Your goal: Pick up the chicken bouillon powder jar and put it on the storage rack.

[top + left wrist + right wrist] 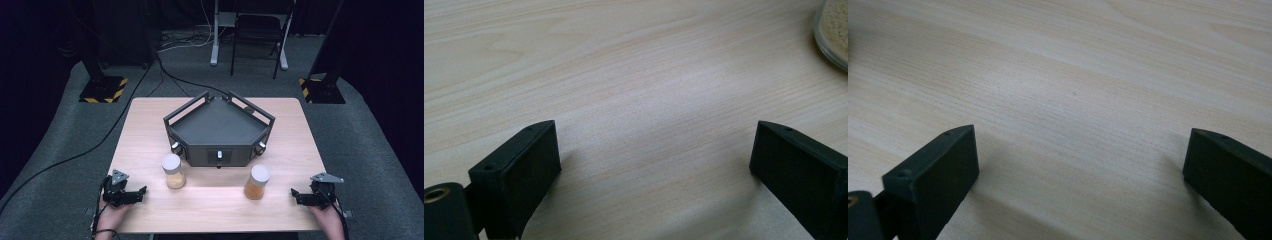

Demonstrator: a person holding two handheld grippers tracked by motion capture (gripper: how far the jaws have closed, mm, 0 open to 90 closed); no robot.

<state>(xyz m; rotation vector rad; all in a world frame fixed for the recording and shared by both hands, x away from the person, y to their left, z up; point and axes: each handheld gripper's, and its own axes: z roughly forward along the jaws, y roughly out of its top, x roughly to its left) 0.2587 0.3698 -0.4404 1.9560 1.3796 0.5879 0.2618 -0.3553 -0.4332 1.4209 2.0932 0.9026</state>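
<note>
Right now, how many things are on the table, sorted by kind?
Jars with white lids: 2, the left jar and the right jar
Dark angular trays with knobs: 1, the tray
Handheld grippers: 2, the left gripper and the right gripper, both with jaws open
Total: 5

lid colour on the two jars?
White on both, the left jar and the right jar; clearest in the high view.

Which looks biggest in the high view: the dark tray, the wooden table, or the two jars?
1. Wooden table, clearly largest.
2. Dark angular tray, covering the table's middle.
3. The two white-lidded jars, left jar and right jar: they look about alike, so I won't rank them.
</note>
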